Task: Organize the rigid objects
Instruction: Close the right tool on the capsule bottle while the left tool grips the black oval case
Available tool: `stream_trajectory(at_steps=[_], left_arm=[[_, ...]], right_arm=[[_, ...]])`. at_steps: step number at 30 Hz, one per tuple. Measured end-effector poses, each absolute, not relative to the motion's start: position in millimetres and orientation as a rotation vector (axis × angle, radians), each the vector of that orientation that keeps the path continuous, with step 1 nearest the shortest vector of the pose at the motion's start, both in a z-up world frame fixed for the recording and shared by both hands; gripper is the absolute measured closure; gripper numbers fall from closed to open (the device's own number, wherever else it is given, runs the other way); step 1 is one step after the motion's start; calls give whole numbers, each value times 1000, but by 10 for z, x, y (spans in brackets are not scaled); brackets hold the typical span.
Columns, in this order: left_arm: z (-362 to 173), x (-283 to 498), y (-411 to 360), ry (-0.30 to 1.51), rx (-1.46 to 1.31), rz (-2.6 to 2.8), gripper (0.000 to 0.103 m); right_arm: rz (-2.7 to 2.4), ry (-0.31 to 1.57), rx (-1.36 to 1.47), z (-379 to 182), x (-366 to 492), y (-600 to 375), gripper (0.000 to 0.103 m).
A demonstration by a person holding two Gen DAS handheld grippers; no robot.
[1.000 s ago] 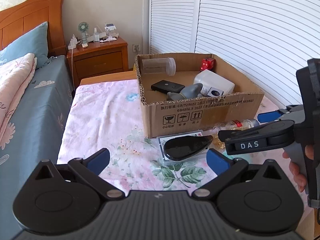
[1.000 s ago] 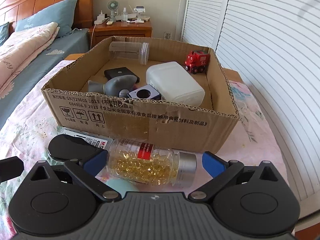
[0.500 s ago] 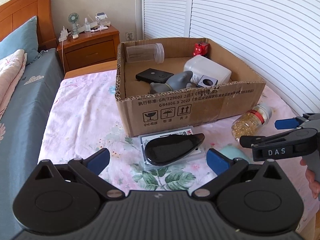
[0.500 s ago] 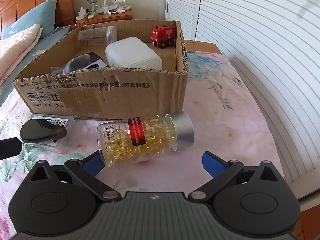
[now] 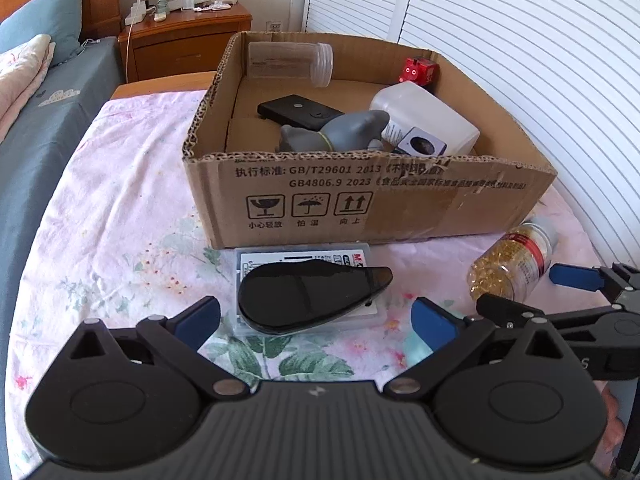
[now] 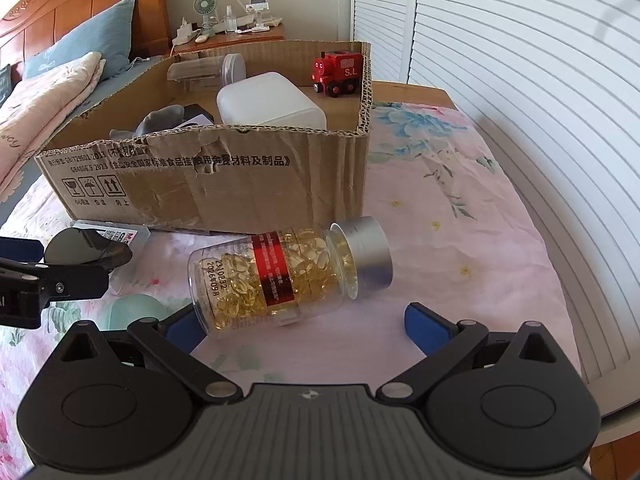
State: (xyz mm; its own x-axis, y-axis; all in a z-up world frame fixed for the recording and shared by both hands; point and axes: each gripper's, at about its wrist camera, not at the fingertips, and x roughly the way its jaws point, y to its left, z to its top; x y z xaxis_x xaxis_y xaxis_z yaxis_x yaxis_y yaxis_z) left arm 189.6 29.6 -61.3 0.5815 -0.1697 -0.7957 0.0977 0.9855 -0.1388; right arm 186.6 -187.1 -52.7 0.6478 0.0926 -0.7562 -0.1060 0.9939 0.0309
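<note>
A clear bottle of yellow capsules [image 6: 288,276] with a silver cap lies on its side on the floral cloth, just off the box's front right corner. My right gripper [image 6: 304,328] stands open around its near end, the pads apart from it. A black teardrop-shaped case [image 5: 312,296] rests on a clear plastic box [image 5: 256,256] in front of the cardboard box [image 5: 360,200]. My left gripper [image 5: 316,320] is open just short of the black case. The right gripper [image 5: 536,292] also shows at the right of the left wrist view, beside the capsule bottle [image 5: 512,264].
The cardboard box [image 6: 240,176] holds a red toy train [image 6: 340,72], a white container [image 6: 272,104], a clear jar [image 6: 208,70], a grey shark toy [image 5: 348,132] and a black device [image 5: 296,112]. A mint-green object [image 6: 136,312] lies by the right gripper's left finger. Bed and nightstand stand behind; louvred doors on the right.
The left gripper has come lower and nearer to the black case. The right gripper has swung right and closed in on the capsule bottle. Both stay open.
</note>
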Motion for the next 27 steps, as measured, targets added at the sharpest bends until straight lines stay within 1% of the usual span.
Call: stream_trajectory(at_steps=[16, 18, 20, 21, 27], left_arm=[[-659, 2046, 58, 913, -46, -58, 4], [-664, 2063, 17, 911, -24, -46, 5], [-663, 2055, -15, 902, 3, -35, 11], [-661, 2049, -22, 898, 13, -33, 12], [-696, 1992, 59, 901, 55, -22, 12]], right_arm=[[138, 834, -43, -554, 1844, -1874, 0], [135, 837, -64, -560, 1847, -1843, 0], [133, 836, -91, -570, 1843, -1811, 0], [133, 836, -90, -570, 1842, -1812, 0], [151, 842, -97, -564, 1860, -1838, 0]])
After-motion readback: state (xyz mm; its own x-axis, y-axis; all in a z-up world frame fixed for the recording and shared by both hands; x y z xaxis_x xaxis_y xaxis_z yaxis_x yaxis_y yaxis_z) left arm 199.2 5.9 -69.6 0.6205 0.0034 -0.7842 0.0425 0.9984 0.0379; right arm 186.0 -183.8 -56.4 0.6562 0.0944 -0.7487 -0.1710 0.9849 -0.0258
